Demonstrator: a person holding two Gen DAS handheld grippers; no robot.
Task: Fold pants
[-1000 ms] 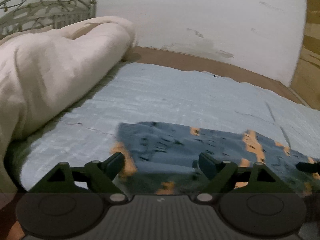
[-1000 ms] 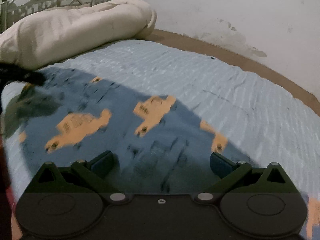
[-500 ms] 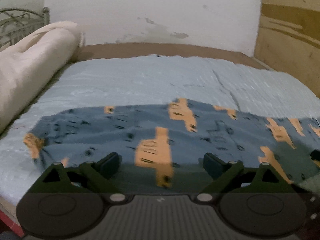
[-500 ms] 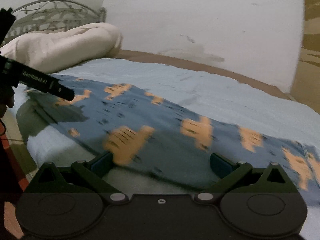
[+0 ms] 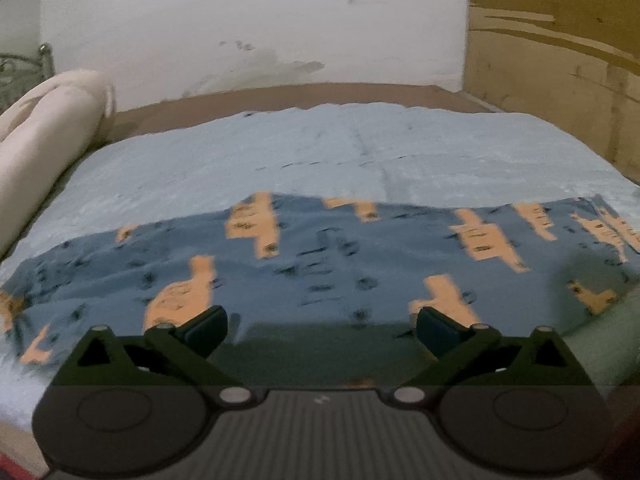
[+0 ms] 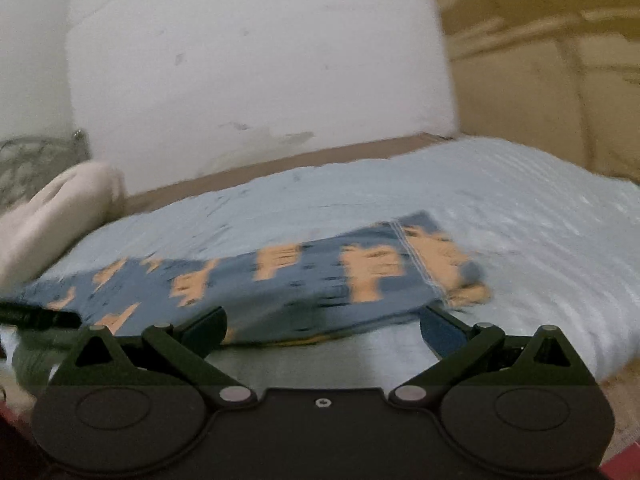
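the blue pants [image 5: 320,264] lie flat across the light blue bed cover [image 5: 360,152]. the left gripper [image 5: 320,328] and the right gripper [image 6: 322,330] are both spread wide, holding nothing.

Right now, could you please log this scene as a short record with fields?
surface: bed sheet, light blue
garment: pants, blue with orange print, lying flat along the near edge
hem end: toward the right
left gripper: open, empty, just short of the pants
right gripper: open, empty
bedding: cream duvet, rolled at the left
backdrop: white wall
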